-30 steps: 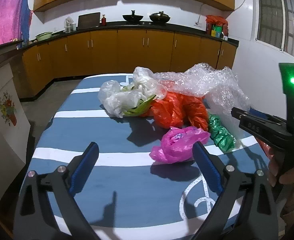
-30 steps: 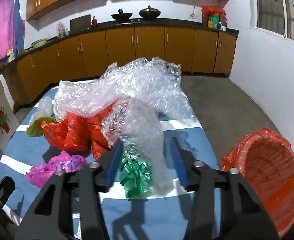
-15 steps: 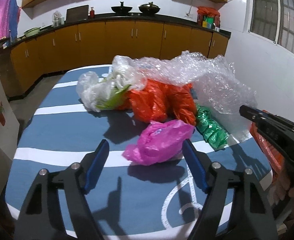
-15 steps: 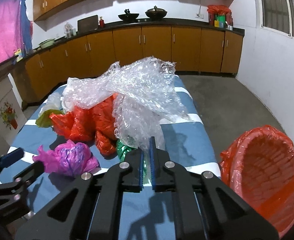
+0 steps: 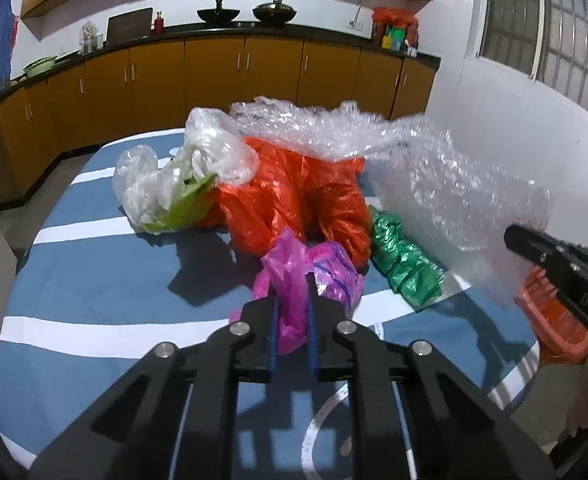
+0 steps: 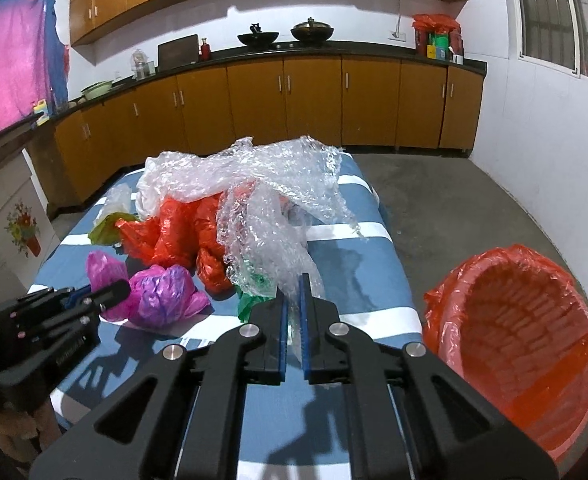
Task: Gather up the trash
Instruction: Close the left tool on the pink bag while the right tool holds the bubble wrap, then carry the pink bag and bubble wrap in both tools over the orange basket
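A heap of plastic trash lies on the blue striped table [image 5: 94,280]. My left gripper [image 5: 292,280] is shut on a pink plastic bag [image 5: 294,288], also seen in the right wrist view [image 6: 158,288]. My right gripper [image 6: 292,280] is shut on a sheet of clear bubble wrap [image 6: 270,200], which hangs lifted in the left wrist view [image 5: 434,168]. Orange bags [image 5: 290,200], a green bag [image 5: 406,260] and clear bags [image 5: 174,168] stay on the table.
A red bin lined with an orange bag [image 6: 526,340] stands on the floor right of the table. Wooden cabinets [image 6: 294,100] run along the back wall. Bare concrete floor [image 6: 454,208] lies beyond the table.
My left gripper moved forward and shut on the pink bag. My right gripper shut on the bubble wrap and lifted it toward the right.
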`<control>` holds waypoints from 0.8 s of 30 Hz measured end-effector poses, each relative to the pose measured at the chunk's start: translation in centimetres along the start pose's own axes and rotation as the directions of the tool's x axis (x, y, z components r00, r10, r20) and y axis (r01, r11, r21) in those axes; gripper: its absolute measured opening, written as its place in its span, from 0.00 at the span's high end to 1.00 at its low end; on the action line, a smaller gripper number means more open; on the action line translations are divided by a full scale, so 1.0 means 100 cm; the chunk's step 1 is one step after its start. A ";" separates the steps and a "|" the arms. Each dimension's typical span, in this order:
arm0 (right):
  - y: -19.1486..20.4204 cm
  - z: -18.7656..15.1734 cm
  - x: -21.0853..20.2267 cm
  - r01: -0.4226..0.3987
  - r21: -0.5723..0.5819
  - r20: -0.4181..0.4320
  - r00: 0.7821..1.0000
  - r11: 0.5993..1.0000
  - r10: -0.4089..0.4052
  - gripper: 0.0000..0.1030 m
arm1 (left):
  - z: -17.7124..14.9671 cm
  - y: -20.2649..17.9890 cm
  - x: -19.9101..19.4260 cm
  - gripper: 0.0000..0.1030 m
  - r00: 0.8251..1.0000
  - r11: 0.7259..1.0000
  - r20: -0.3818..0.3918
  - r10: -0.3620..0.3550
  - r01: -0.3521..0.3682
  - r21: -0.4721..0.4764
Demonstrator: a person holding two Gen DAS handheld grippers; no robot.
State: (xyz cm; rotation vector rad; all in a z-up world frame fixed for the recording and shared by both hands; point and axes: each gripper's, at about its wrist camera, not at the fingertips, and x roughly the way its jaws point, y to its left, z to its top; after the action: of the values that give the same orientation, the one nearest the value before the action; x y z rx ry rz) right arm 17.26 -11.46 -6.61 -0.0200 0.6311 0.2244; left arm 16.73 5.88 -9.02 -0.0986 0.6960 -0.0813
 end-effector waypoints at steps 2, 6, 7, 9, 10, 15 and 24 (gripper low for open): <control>0.000 -0.001 -0.004 -0.007 -0.001 0.001 1.000 1.000 0.007 0.95 | 0.001 0.002 -0.006 0.90 1.000 1.000 0.016 0.000 0.000 0.002; 0.005 -0.006 -0.012 -0.017 -0.013 0.007 1.000 1.000 0.017 0.95 | 0.002 0.008 -0.018 0.91 0.999 1.000 0.038 0.001 -0.001 -0.007; 0.005 -0.006 -0.014 -0.020 -0.015 0.008 1.000 1.000 0.020 0.95 | 0.003 0.009 -0.021 0.91 0.999 1.000 0.042 0.003 -0.003 -0.009; 0.006 -0.006 -0.019 -0.024 -0.020 0.011 1.000 1.000 0.025 0.95 | 0.003 0.011 -0.028 0.91 0.999 1.000 0.054 0.006 -0.006 -0.012; 0.007 -0.007 -0.022 -0.028 -0.024 0.014 0.999 0.999 0.029 0.95 | 0.004 0.011 -0.031 0.91 0.998 1.000 0.060 0.009 -0.008 -0.011; 0.014 -0.006 -0.035 -0.045 -0.033 0.035 0.998 0.998 0.046 0.95 | 0.008 0.010 -0.047 0.91 0.996 1.000 0.091 0.019 -0.018 -0.010; 0.023 -0.003 -0.066 -0.086 -0.043 0.087 0.992 0.995 0.090 0.96 | 0.015 0.004 -0.073 0.91 0.991 1.000 0.136 0.011 -0.011 -0.001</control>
State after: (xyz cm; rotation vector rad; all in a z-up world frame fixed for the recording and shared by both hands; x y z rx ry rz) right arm 11.42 -10.60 -2.85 -0.0197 0.5395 0.3213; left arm 12.14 7.13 -3.26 -0.0993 0.5597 -0.0636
